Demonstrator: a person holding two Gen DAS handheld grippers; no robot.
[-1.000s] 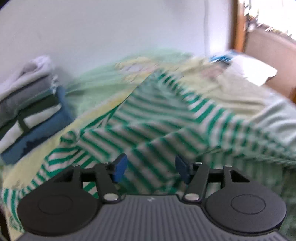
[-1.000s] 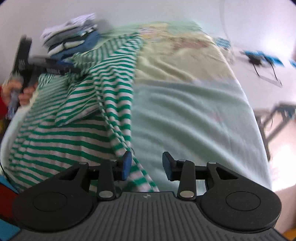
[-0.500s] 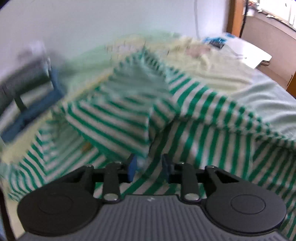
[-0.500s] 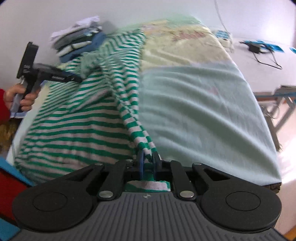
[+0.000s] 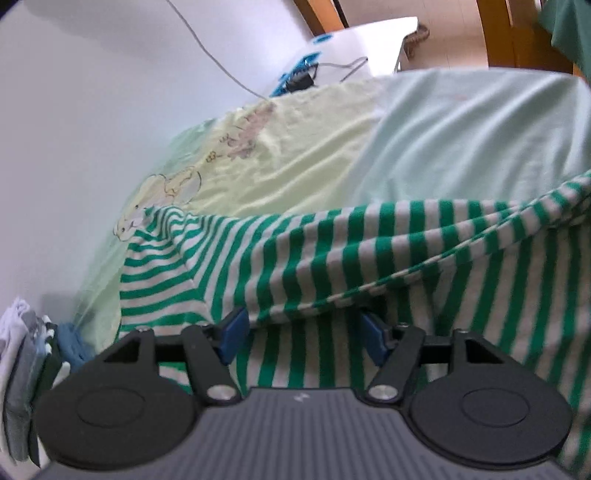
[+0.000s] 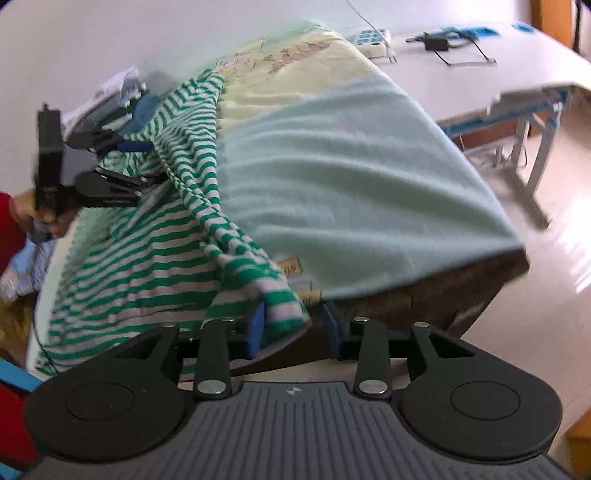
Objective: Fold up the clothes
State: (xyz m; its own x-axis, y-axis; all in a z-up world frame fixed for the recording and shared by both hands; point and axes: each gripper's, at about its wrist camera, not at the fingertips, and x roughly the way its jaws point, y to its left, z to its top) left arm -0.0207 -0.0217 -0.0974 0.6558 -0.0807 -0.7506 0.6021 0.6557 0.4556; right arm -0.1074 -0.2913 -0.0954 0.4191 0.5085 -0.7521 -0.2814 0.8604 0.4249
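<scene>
Opening both grippers, left [image 5: 301,332] and right [image 6: 291,328], over loose shirt [image 5: 369,251] edges risks the fold slumping off the bed [image 6: 351,177].

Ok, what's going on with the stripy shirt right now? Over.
Both grippers opening: left gripper, right gripper. Striped shirt between each pair of pads, slack on the blanket. Nothing in the way.

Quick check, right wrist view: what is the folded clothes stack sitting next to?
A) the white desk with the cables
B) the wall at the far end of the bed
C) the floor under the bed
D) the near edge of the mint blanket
B: the folded clothes stack lies at the far end of the bed against the wall, just beyond the green-striped shirt.
</scene>
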